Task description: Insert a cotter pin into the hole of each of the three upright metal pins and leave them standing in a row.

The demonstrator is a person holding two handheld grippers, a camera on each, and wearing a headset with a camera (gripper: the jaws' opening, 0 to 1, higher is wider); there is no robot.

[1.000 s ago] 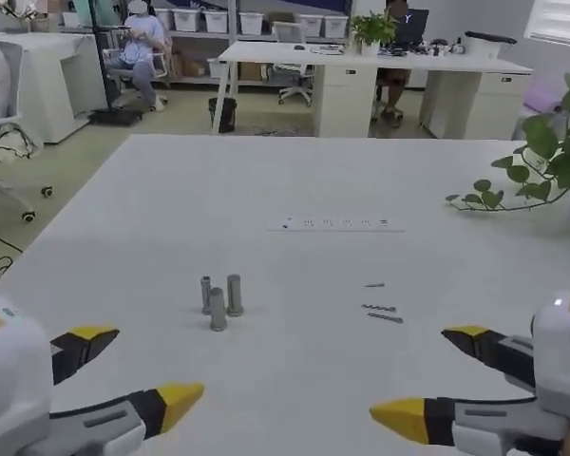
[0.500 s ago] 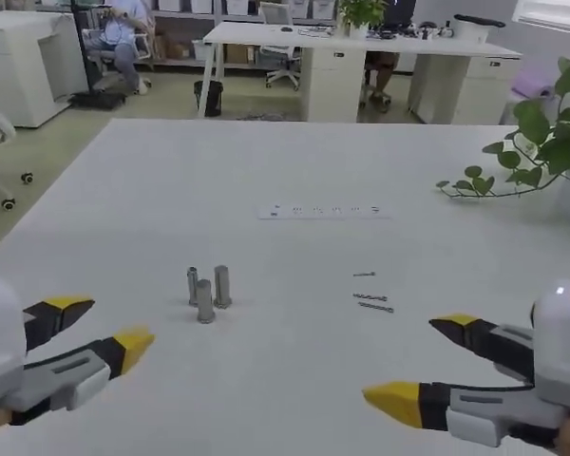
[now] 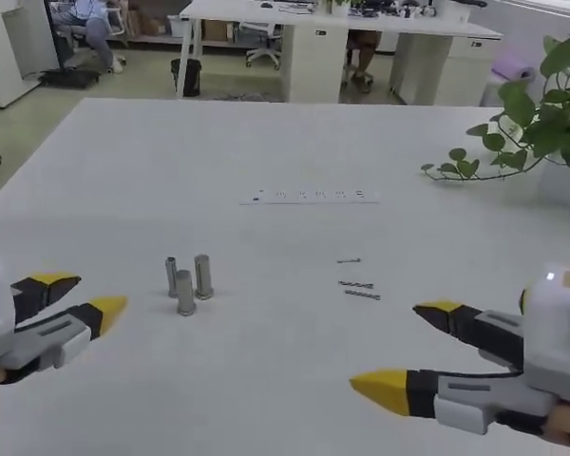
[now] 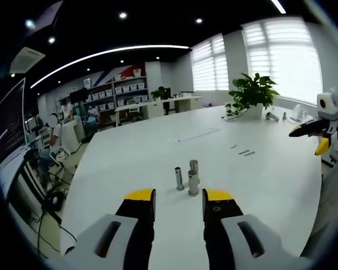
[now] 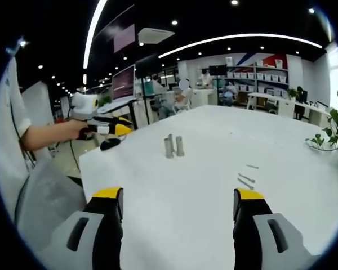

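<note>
Three upright metal pins (image 3: 186, 279) stand in a tight cluster left of the table's middle, also seen as pins (image 4: 188, 175) and pins (image 5: 173, 145). Three thin cotter pins (image 3: 357, 283) lie loose to their right, visible too as cotter pins (image 4: 243, 151) and cotter pins (image 5: 247, 176). My left gripper (image 3: 81, 293) hovers open and empty left of the metal pins, shown in its own view (image 4: 179, 196). Near the front right, my right gripper (image 3: 404, 347) is wide open and empty, below the cotter pins (image 5: 178, 194).
A white power strip (image 3: 309, 197) lies flat farther back on the white table (image 3: 266, 142). A leafy plant (image 3: 541, 114) overhangs the right edge. Desks, chairs and a seated person are beyond the far edge.
The head camera has tilted down. My left gripper has drawn back to the left, away from the metal pins, with its jaws somewhat closer together. The right gripper has barely moved.
</note>
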